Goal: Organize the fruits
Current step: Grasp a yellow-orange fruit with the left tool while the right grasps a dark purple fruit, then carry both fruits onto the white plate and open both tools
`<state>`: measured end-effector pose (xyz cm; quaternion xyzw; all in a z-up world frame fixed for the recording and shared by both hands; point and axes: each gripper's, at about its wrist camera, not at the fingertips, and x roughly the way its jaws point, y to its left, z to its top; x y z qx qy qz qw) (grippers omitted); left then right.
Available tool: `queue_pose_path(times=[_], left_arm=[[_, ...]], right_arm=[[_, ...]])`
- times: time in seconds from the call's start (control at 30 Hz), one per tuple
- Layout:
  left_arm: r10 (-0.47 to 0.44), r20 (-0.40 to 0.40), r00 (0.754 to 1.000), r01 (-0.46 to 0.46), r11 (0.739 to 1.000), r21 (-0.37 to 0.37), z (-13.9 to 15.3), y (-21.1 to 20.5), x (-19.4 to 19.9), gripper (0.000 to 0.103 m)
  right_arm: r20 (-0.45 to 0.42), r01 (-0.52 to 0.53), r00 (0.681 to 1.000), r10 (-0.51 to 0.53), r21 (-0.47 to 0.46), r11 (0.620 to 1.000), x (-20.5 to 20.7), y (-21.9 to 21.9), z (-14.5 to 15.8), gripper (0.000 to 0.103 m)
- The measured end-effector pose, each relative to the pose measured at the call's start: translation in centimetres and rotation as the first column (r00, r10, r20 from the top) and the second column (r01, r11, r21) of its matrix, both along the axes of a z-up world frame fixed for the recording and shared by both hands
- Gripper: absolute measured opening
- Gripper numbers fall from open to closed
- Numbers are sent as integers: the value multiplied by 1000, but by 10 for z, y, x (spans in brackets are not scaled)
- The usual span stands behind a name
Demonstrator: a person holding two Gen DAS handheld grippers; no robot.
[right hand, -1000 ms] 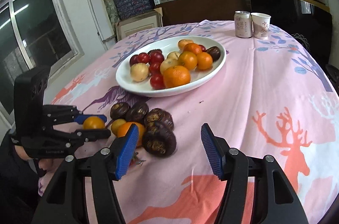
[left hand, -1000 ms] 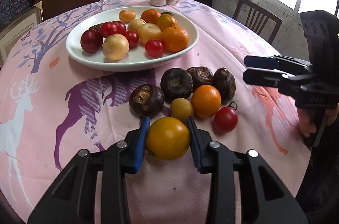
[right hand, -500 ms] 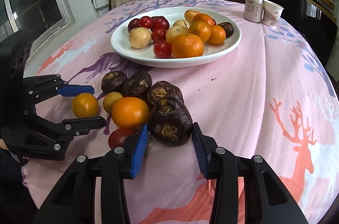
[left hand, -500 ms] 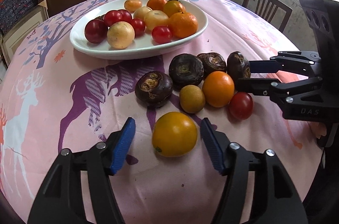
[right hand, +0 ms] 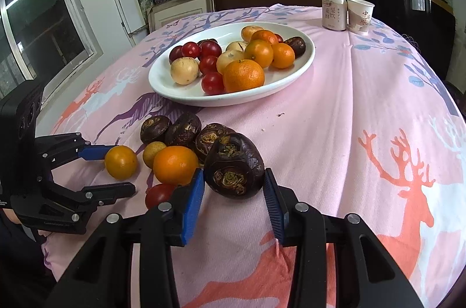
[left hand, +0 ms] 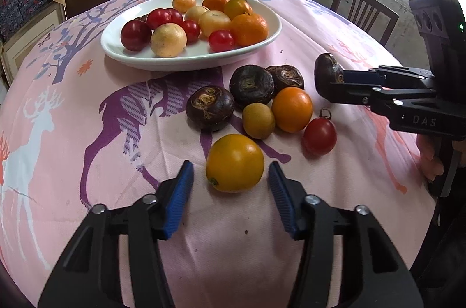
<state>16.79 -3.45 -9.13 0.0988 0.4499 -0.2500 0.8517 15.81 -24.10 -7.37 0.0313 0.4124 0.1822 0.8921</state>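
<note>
A white plate [left hand: 263, 44] at 12 o'clock on the deer-print tablecloth [left hand: 58, 104] already holds tomatoes, tangerines and pale round fruits, while a loose cluster — water chestnuts, an orange, a cherry tomato [left hand: 319, 135] — waits on the cloth below it. The left gripper [left hand: 230, 191] stands apart, its blue pads either side of a yellow-orange citrus [left hand: 234, 162] at 6 o'clock without touching it. The right gripper [right hand: 231, 198] is clamped on a dark water chestnut [right hand: 233, 165] at the cluster's 3 o'clock edge — judging by the pile, sorting looks roughly half done.
</note>
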Motion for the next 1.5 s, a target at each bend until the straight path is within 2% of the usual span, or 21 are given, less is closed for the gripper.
queue_pose_path(times=[0.07, 0.27, 0.5, 0.6, 0.7, 0.8, 0.9, 1.03, 1.23, 1.3, 1.37, 1.4, 1.5], left_arm=[[-1, -10, 1000, 1, 1000, -24, 0, 2, 1, 36], [-5, -2, 1000, 5, 999, -46, 2, 3, 2, 36], [52, 42, 998, -48, 994, -102, 13, 16, 1, 36], [67, 84, 994, -56, 990, -129, 24, 20, -1, 36], [76, 116, 990, -59, 988, -143, 39, 19, 2, 36], [70, 140, 988, -52, 990, -130, 54, 8, 12, 36], [68, 161, 985, -50, 992, -113, 65, -6, 30, 36], [94, 139, 986, -80, 992, -100, 64, -20, 67, 36], [129, 88, 988, -121, 989, -87, 48, -28, 104, 36], [137, 86, 987, -130, 988, -83, 43, -29, 109, 41], [155, 90, 984, -146, 984, -99, 42, -24, 109, 67], [168, 101, 981, -156, 981, -117, 44, -20, 107, 70], [174, 115, 978, -154, 975, -161, 49, -8, 97, 72]], right_arm=[[3, 0, 1000, 0, 3, 1000, 0, 0, 0, 41], [16, 10, 1000, -10, 13, 1000, -3, -3, 2, 41], [58, 13, 998, -16, 41, 999, -11, -7, 8, 41], [95, 15, 995, -19, 33, 999, -13, -10, 19, 41], [130, 30, 991, -38, 67, 997, -9, -22, 38, 41], [188, 66, 979, -84, 98, 993, -2, -37, 62, 41], [226, 89, 967, -116, 125, 988, 10, -46, 81, 41], [241, 98, 963, -122, 107, 989, 42, -44, 95, 41], [147, 106, 983, -113, 57, 993, 100, -28, 72, 41], [114, 100, 988, -103, 36, 994, 112, -21, 60, 43], [101, 90, 990, -94, 38, 995, 119, -16, 49, 47], [108, 94, 989, -98, 35, 995, 119, -14, 46, 52], [127, 109, 985, -117, 66, 992, 112, -21, 41, 55]])
